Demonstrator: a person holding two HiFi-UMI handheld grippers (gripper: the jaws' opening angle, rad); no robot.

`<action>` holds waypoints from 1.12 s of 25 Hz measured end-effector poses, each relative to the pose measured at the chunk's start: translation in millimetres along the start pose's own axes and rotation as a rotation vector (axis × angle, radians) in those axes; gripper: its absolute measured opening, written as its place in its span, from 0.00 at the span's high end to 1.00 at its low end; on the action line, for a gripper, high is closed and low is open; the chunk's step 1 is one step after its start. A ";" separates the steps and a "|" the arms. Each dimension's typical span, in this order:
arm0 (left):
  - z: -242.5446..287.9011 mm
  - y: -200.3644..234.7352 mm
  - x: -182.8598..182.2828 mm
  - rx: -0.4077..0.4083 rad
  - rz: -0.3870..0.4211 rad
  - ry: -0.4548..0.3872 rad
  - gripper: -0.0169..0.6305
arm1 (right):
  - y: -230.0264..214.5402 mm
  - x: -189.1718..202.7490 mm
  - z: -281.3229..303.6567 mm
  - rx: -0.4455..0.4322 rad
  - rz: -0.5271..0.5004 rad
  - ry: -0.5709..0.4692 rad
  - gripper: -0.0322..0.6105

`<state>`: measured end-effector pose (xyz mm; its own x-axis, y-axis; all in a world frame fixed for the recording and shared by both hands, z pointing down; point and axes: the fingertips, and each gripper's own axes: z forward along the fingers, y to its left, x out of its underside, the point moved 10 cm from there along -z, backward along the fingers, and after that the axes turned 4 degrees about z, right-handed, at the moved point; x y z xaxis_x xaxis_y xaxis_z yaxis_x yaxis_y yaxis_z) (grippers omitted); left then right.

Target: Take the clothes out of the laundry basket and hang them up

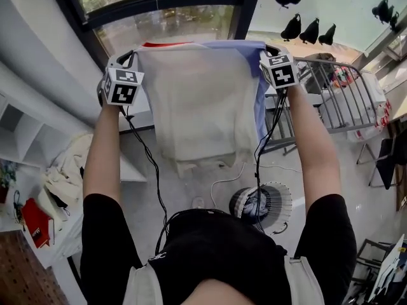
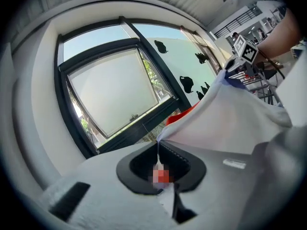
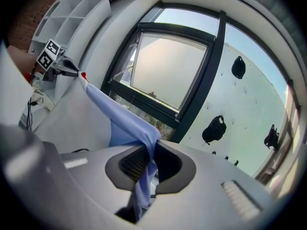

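Observation:
A white garment (image 1: 203, 100) with a light blue edge and a red strip along its top hangs stretched between both grippers, held up before the window. My left gripper (image 1: 135, 57) is shut on its top left corner; in the left gripper view the white cloth (image 2: 230, 123) runs out of the closed jaws (image 2: 158, 150). My right gripper (image 1: 267, 51) is shut on the top right corner; in the right gripper view the blue cloth (image 3: 124, 123) is pinched between the jaws (image 3: 149, 152). The laundry basket (image 1: 264, 205) stands on the floor below.
A metal drying rack (image 1: 337, 100) stands to the right. White shelving (image 1: 25, 145) with a heap of pale clothes (image 1: 63, 176) is at the left. A dark-framed window (image 1: 172, 5) fills the wall ahead. Cables (image 1: 149, 170) hang from both grippers.

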<state>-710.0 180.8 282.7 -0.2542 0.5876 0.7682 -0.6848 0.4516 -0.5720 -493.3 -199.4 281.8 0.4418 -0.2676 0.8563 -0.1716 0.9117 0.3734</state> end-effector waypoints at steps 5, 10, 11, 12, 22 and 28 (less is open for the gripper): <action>35.6 -29.0 35.2 0.069 -0.021 0.071 0.94 | 14.0 37.4 38.2 -0.012 -0.009 0.118 0.89; 59.9 -66.9 77.8 0.145 -0.022 0.147 0.94 | 32.8 81.6 62.2 -0.018 0.005 0.235 0.89; 63.1 -73.9 85.3 0.160 -0.026 0.160 0.94 | 36.3 91.1 65.3 -0.020 0.004 0.258 0.89; 66.3 -80.3 92.0 0.174 -0.031 0.172 0.94 | 39.7 99.8 68.0 -0.020 -0.004 0.284 0.89; 83.1 -134.4 144.9 0.285 -0.039 0.278 0.89 | 76.7 153.7 82.9 -0.046 -0.070 0.447 0.88; 80.2 -135.6 163.1 0.297 -0.124 0.290 0.60 | 84.8 168.2 84.7 -0.153 0.014 0.487 0.49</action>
<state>-713.4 161.6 508.6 0.0156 0.7244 0.6893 -0.8756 0.3427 -0.3404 -508.1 -193.5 487.7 0.8060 -0.1119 0.5813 -0.0656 0.9590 0.2757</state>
